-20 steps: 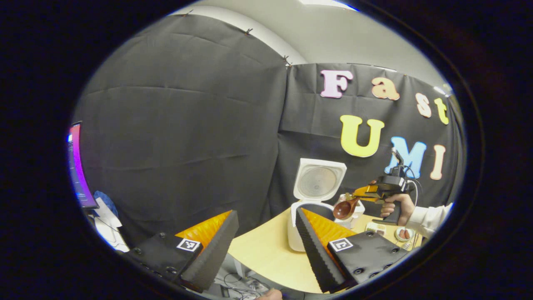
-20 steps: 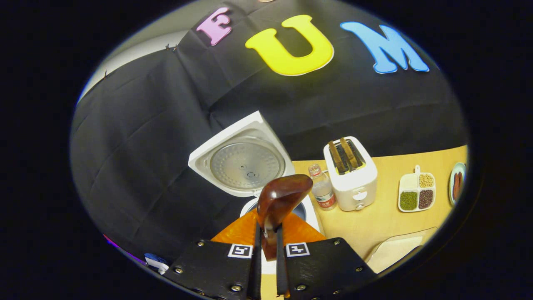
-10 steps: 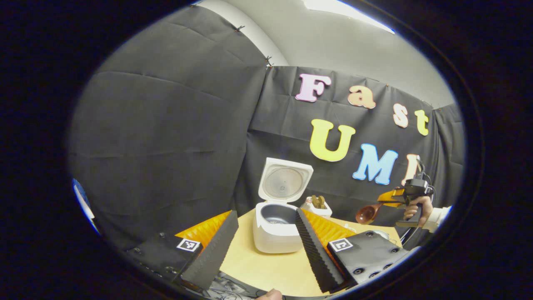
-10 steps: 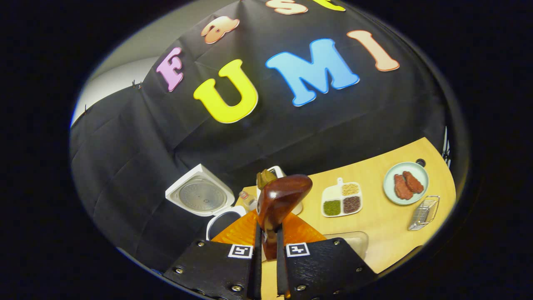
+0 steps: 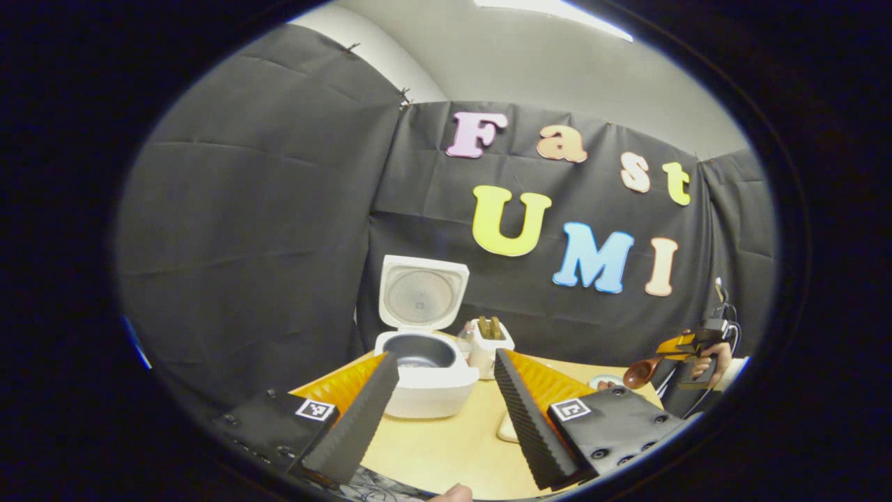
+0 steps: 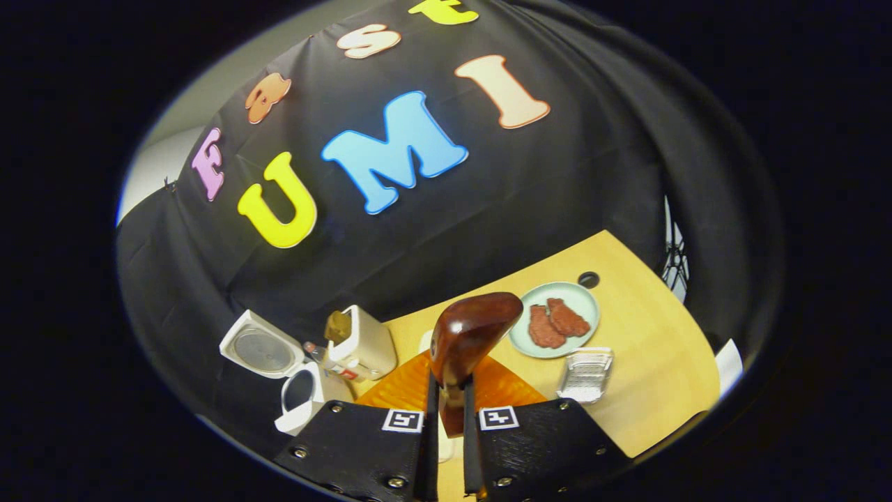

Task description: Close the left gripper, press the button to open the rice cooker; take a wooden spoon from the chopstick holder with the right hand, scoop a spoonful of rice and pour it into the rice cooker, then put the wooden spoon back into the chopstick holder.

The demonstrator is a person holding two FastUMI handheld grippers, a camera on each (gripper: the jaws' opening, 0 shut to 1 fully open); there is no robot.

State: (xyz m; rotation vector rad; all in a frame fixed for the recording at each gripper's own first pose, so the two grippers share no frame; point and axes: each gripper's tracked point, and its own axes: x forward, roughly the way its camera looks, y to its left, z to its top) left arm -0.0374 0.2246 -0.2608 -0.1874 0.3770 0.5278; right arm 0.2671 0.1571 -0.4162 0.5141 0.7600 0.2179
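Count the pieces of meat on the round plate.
2: both lie side by side on the plate, one meat piece nearer the wooden spoon, the other beside it.

In the left gripper view: rice cooker (image 5: 426, 376) at lower centre on the bench (image 5: 446, 446), lid up behind the pot. Toaster (image 5: 490, 341) just right of it, a little behind. Far at the right edge, right gripper (image 5: 679, 346) with wooden spoon (image 5: 640, 373), above the bench end.

In the right gripper view: wooden spoon (image 6: 465, 341) at centre, between the fingers. Rice cooker (image 6: 296, 394) at lower left, toaster (image 6: 364, 341) right of it. Plate (image 6: 519, 338) right of centre, wire basket (image 6: 585, 366) before it.
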